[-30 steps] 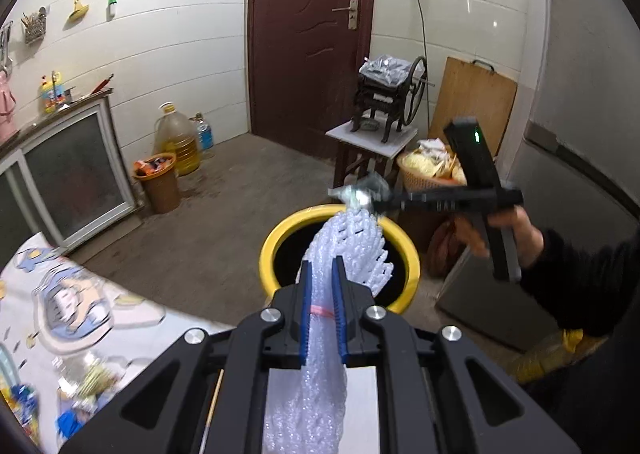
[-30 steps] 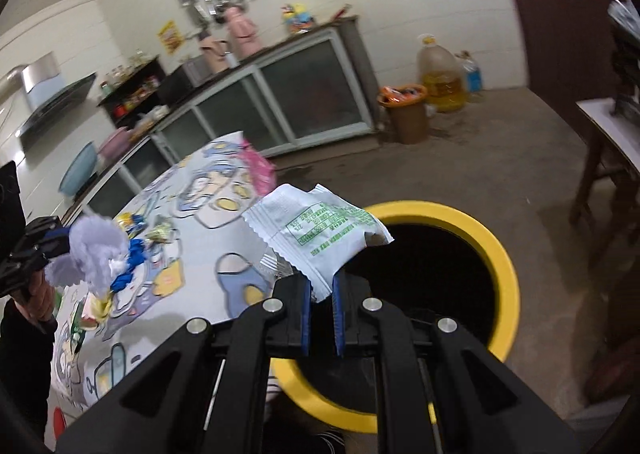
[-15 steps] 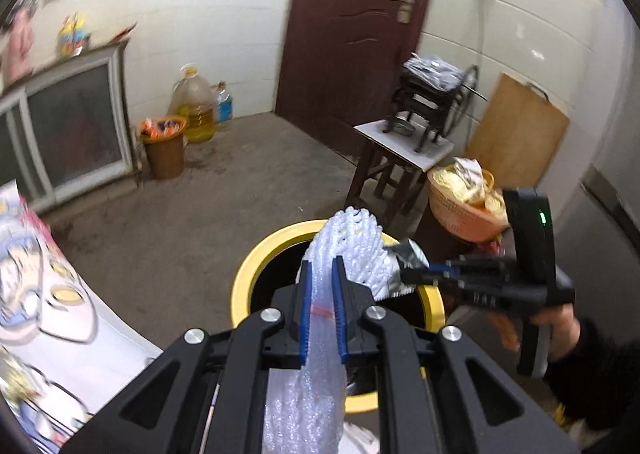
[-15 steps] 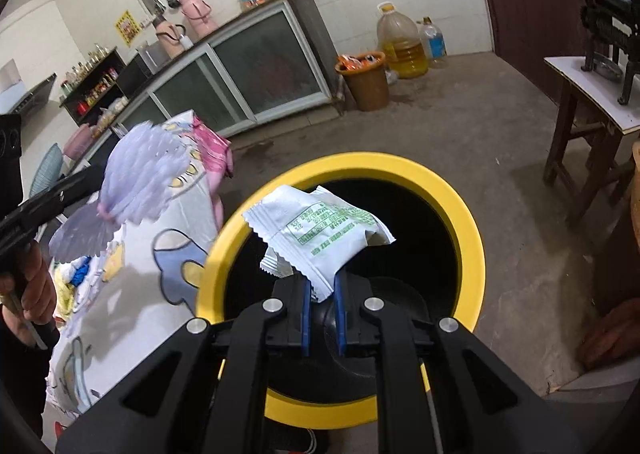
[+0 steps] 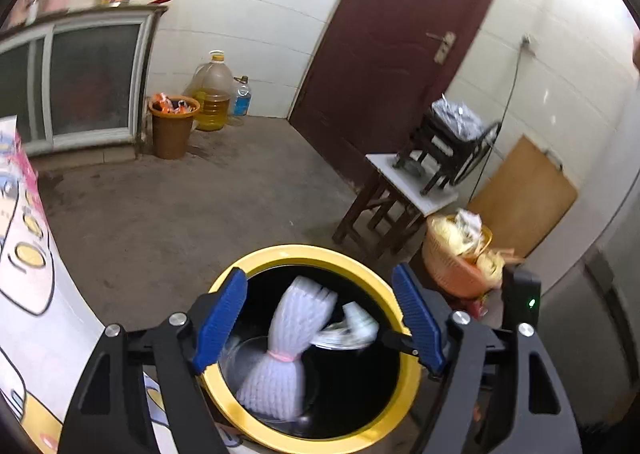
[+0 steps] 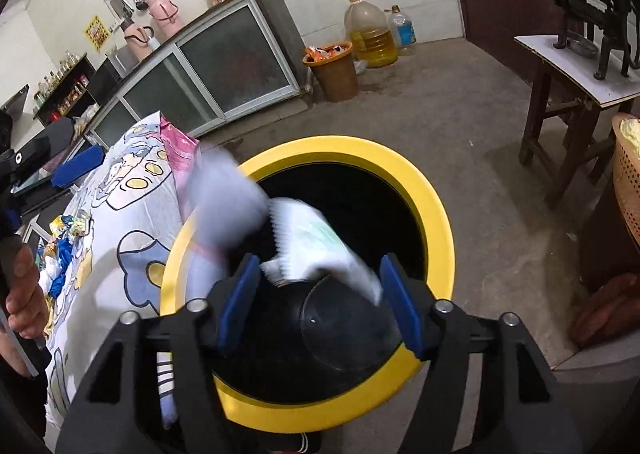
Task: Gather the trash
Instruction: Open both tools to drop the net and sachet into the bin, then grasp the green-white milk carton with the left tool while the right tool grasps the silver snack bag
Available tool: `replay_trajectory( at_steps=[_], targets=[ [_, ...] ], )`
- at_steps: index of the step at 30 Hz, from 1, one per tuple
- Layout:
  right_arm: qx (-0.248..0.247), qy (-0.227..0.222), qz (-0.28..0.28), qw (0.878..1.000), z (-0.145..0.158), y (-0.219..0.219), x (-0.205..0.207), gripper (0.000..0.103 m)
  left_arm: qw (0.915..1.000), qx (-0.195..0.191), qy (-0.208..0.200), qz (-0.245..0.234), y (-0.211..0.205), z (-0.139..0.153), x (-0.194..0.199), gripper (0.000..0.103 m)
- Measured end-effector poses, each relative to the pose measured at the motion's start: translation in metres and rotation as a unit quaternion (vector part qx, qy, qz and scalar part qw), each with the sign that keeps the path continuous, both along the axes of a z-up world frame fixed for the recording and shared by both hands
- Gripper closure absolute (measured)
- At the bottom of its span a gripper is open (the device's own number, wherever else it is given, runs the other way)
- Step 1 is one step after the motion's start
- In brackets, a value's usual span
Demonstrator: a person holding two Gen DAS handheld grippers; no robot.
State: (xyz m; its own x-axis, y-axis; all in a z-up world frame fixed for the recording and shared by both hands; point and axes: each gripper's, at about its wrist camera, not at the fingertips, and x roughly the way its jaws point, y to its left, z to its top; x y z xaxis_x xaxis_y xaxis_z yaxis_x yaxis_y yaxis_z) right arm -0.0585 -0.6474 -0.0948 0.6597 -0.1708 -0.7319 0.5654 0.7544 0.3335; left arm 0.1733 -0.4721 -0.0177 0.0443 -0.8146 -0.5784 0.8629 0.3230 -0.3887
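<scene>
A yellow-rimmed black bin (image 5: 276,440) stands below both grippers; it also shows in the right wrist view (image 6: 436,210). My left gripper (image 5: 320,322) is open above it, and a white foam net sleeve (image 5: 288,346) falls blurred inside the bin. My right gripper (image 6: 320,306) is open above the bin, and a white snack wrapper (image 6: 316,246) drops blurred between its fingers. The foam sleeve (image 6: 224,198) shows blurred at the bin's left rim. The wrapper (image 5: 352,328) also shows in the left wrist view.
A table with a cartoon cloth (image 6: 120,214) and more wrappers (image 6: 68,246) lies left of the bin. An orange waste bin (image 5: 172,126), oil jug (image 5: 214,94), wooden stool (image 5: 400,194) and orange basket (image 5: 460,254) stand around on the concrete floor.
Both grippers have opened over the bin. The foam sleeve and the snack wrapper have left the fingers and are falling into it.
</scene>
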Motion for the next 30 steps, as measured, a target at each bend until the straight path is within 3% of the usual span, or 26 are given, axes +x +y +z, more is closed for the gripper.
replay_trajectory(
  at_steps=[4,9,16,21,23,30],
  targets=[
    [0.002,0.001,-0.008,1.000,0.002,0.000,-0.005,0.046,0.9983,-0.010,-0.021,0.054,0.027,0.008,0.006,0.023],
    [-0.040,-0.003,-0.015,0.999,0.015,0.014,-0.011,0.046,0.9930,-0.014,-0.050,0.106,0.087,0.023,0.013,0.023],
    [-0.119,-0.030,0.048,0.991,0.049,0.059,0.010,0.046,0.9809,0.013,-0.117,0.155,0.220,0.047,-0.004,0.023],
    [-0.143,-0.062,0.130,0.979,0.070,0.109,0.044,0.043,0.9596,0.055,-0.154,0.229,0.334,0.052,-0.027,0.015],
    [-0.140,-0.073,0.158,0.975,0.076,0.128,0.059,0.042,0.9445,0.079,-0.169,0.270,0.379,0.049,-0.038,0.013],
    [-0.138,-0.098,0.254,0.952,0.091,0.201,0.117,0.034,0.9028,0.172,-0.158,0.361,0.471,0.020,-0.043,0.010]
  ],
)
